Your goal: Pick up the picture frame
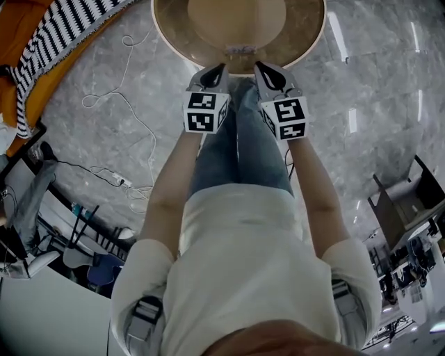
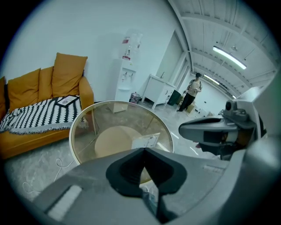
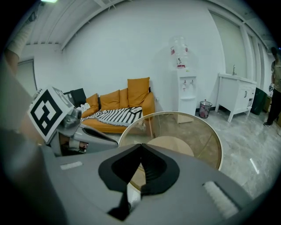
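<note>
Standing at the near edge of a round glass counter (image 1: pixel 170 21), a person in a pale shirt and blue jeans holds both arms straight out and downward over a grey marbled floor (image 1: pixel 361 83). The left tool (image 1: pixel 217 71) and the right tool (image 1: pixel 265 72) hang side by side just short of the counter's rim, each tilted down toward it. Each tool's own view shows its dark pads pressed together with nothing between them, so both are closed and empty. The picture frame (image 1: pixel 240 50) stands on the glass close to the near rim, in line with the gap between the two tools and apart from both. The left gripper view shows it as a pale rectangle just beyond the tool's tips. A round tan base shows through the glass. An orange sofa (image 2: pixel 39 88) with a black-and-white striped blanket (image 2: pixel 39 115) stands beyond the counter. A white water dispenser (image 3: pixel 183 88) stands against the wall, and white cables (image 1: pixel 132 118) trail across the floor.
</note>
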